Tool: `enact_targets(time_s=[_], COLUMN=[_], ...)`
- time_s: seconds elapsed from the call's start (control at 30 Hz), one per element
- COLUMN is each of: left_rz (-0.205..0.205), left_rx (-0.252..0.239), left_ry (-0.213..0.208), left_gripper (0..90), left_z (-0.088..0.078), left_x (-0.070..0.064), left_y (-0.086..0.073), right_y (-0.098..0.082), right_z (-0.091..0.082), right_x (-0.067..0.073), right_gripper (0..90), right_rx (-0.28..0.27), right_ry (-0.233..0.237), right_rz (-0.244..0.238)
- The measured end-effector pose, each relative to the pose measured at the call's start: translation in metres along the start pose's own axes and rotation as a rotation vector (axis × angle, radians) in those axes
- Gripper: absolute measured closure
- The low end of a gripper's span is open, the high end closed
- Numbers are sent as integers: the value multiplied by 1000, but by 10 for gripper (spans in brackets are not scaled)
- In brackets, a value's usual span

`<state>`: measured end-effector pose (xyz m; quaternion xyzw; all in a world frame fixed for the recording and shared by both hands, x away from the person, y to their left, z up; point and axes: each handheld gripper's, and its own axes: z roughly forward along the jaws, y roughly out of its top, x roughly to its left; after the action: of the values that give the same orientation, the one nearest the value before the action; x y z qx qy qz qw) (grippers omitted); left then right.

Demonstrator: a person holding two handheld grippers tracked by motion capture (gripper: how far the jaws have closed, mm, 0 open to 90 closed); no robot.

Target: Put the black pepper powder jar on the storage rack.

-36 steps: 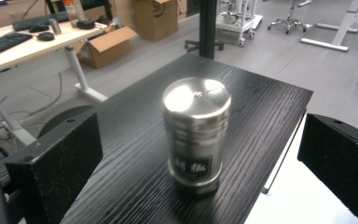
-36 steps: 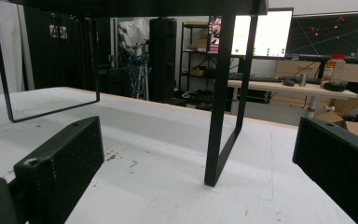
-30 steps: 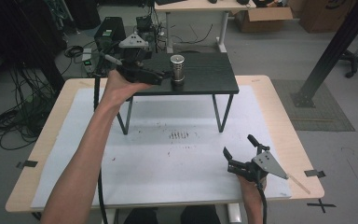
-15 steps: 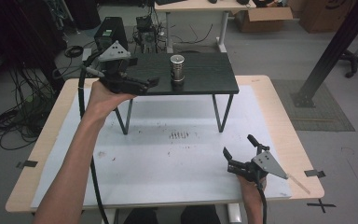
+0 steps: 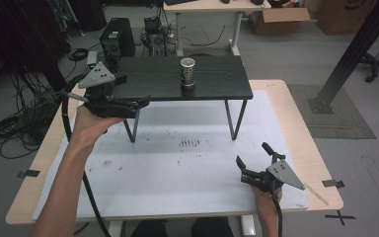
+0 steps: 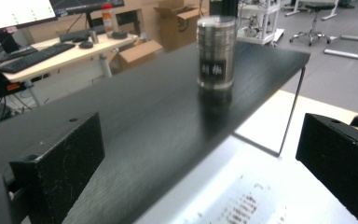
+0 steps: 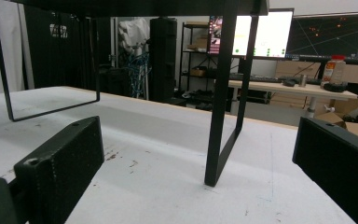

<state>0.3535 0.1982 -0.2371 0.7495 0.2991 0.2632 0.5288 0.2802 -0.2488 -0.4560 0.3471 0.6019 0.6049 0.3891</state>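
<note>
Metal canister [image 5: 188, 72] [image 6: 216, 51] — cylindrical, brushed silver, dark label band (print unreadable), lid on. Stands upright on black shelf [image 5: 212, 89] — near its middle, ahead of my left claw.

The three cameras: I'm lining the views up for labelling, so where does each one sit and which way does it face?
High view: above the person's side, looking forward and down on the white table; both forearms, left gripper and right gripper show.
Left gripper view: level with the black shelf, facing the metal canister; own jaws open.
Right gripper view: low on the table, facing the shelf's leg; own jaws open.
High and left gripper views share the canister.
</note>
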Motion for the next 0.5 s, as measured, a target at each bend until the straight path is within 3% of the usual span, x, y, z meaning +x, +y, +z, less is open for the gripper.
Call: enact_targets(time_s=[0.5], left_rz=[-47], left_rx=[-37], left_ry=[16], left_gripper=[16], left_z=[-21], left_x=[1], left_y=[-51], right_y=[0], right_z=[0], right_x=[0], right_gripper=[17], right_rx=[1], right_ry=[2], right_rz=[-1])
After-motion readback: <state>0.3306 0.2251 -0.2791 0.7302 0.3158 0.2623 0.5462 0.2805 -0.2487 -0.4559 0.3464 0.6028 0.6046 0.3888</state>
